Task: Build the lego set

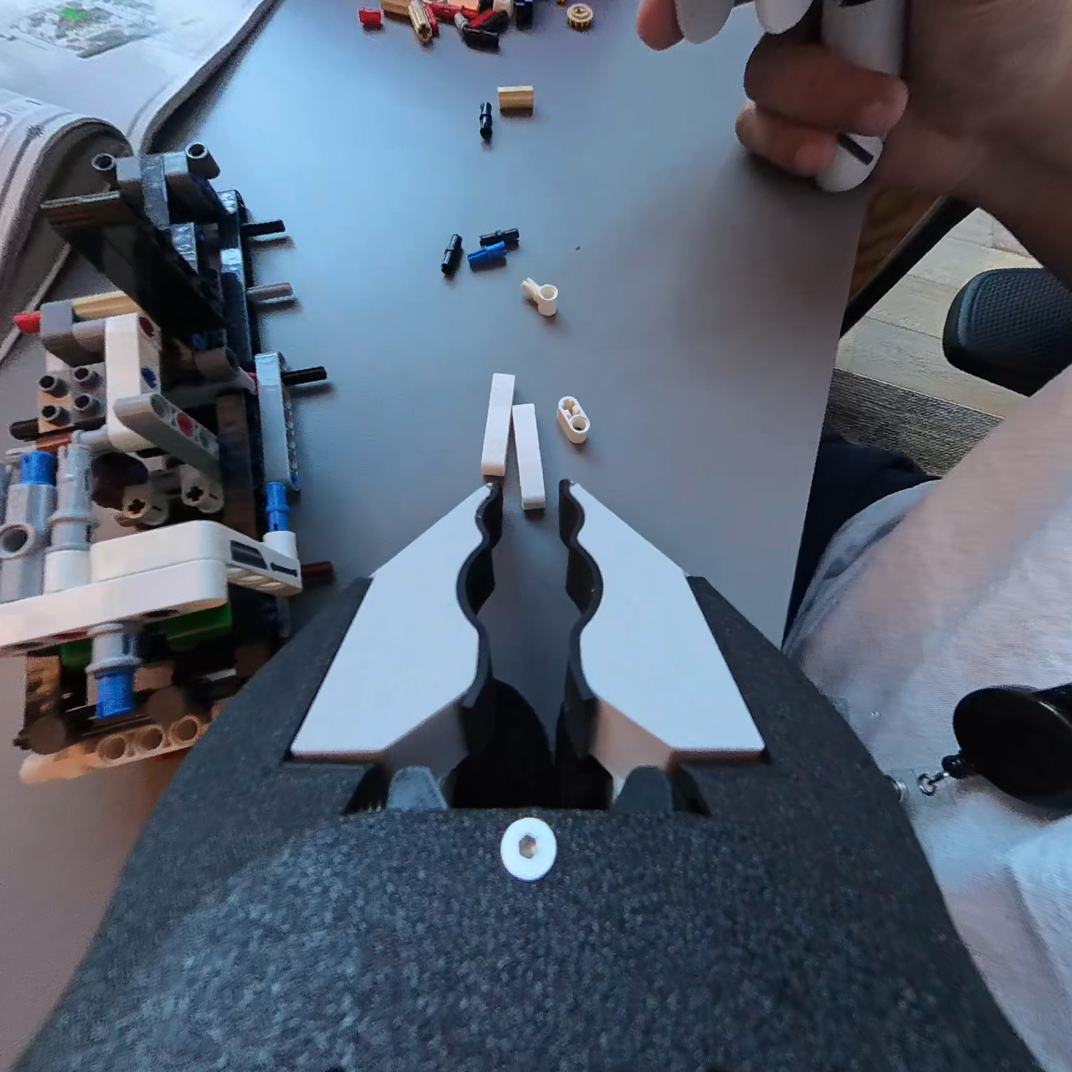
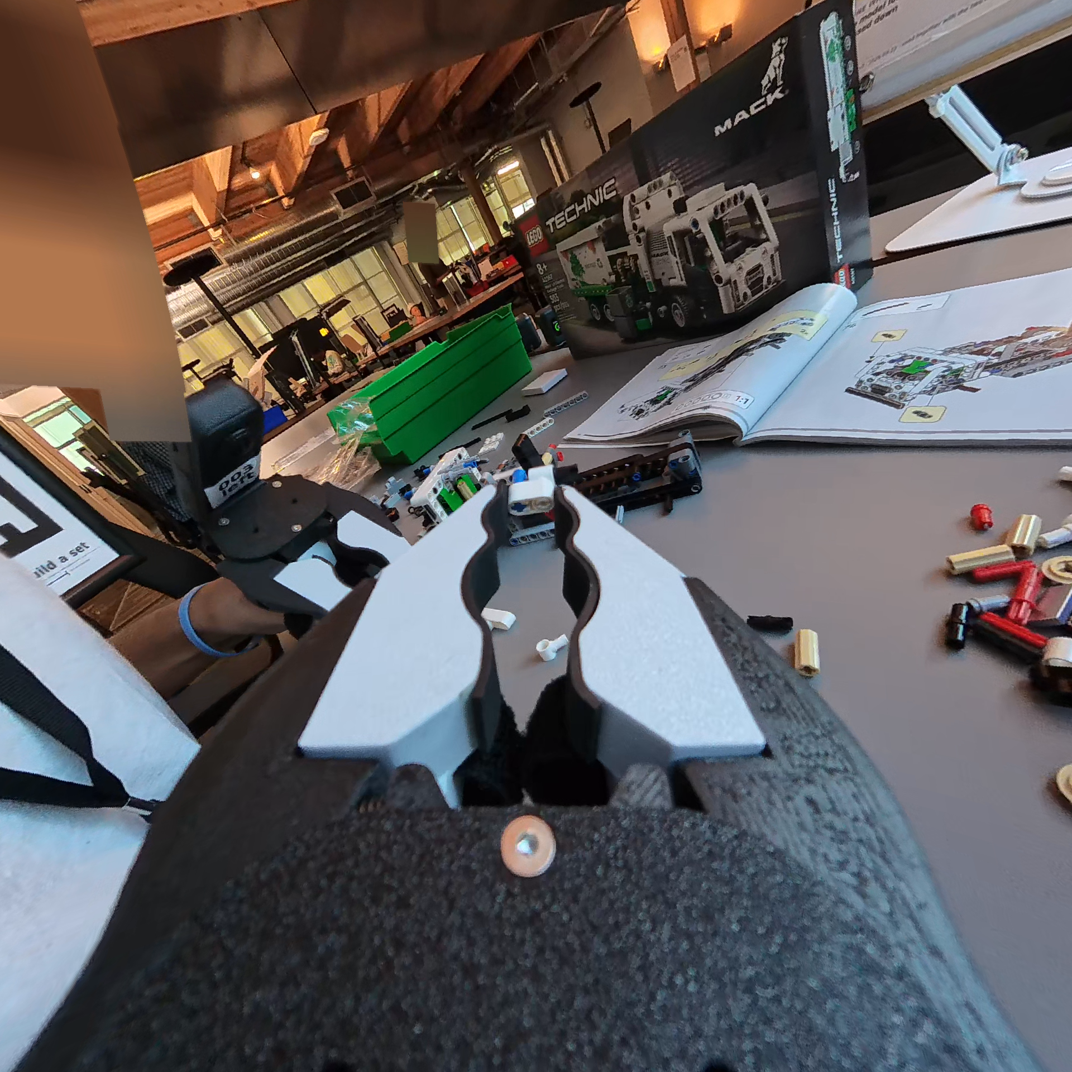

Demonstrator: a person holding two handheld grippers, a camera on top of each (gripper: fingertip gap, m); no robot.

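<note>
In the left wrist view the left gripper (image 1: 525, 484) hovered low over the grey table (image 1: 667, 406), jaws spread and empty, the nearer of two white beams (image 1: 529, 455) lying just between its tips. The step in hand was probably picking that beam; closing squarely across its narrow width, clear of the other white beam (image 1: 498, 426) touching it, would serve best. The half-built model (image 1: 145, 464) stood at left. The right wrist view alone showed the right gripper (image 2: 527, 493), also spread and empty, the open instruction booklet (image 2: 870, 371), the set's box (image 2: 725, 191) and a green bin (image 2: 441, 383).
</note>
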